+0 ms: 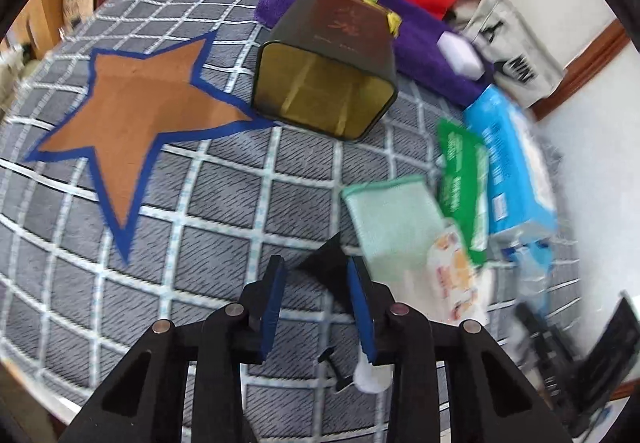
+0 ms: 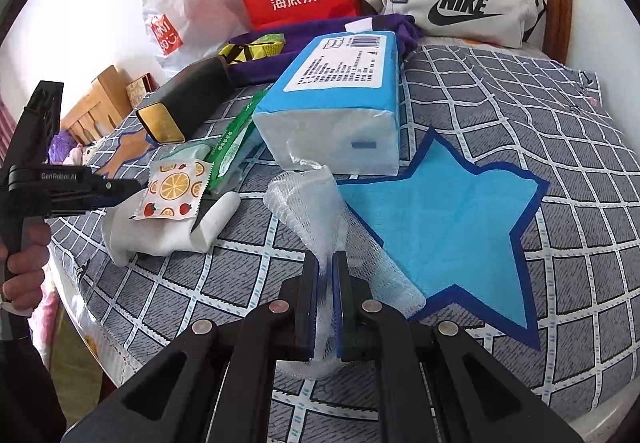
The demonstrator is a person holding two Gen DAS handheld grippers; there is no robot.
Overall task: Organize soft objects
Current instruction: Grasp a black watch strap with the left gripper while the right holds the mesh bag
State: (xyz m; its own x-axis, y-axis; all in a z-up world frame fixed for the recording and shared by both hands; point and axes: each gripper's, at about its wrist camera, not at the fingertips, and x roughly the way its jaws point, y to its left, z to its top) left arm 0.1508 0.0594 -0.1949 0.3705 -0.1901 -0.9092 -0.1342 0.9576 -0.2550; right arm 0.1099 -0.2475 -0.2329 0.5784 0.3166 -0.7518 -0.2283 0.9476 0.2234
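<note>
Fruit-print packet (image 2: 172, 189) on white sock (image 2: 168, 235)

Both wrist views near, downward; share tissue pack (image 1: 516, 167).

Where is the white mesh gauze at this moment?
In the right wrist view the white mesh gauze is clamped in the right gripper, just in front of the blue tissue pack and to the left of the blue star.

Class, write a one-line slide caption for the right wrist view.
Right gripper shut on white mesh gauze beside a blue star patch on the checked cover.
</note>
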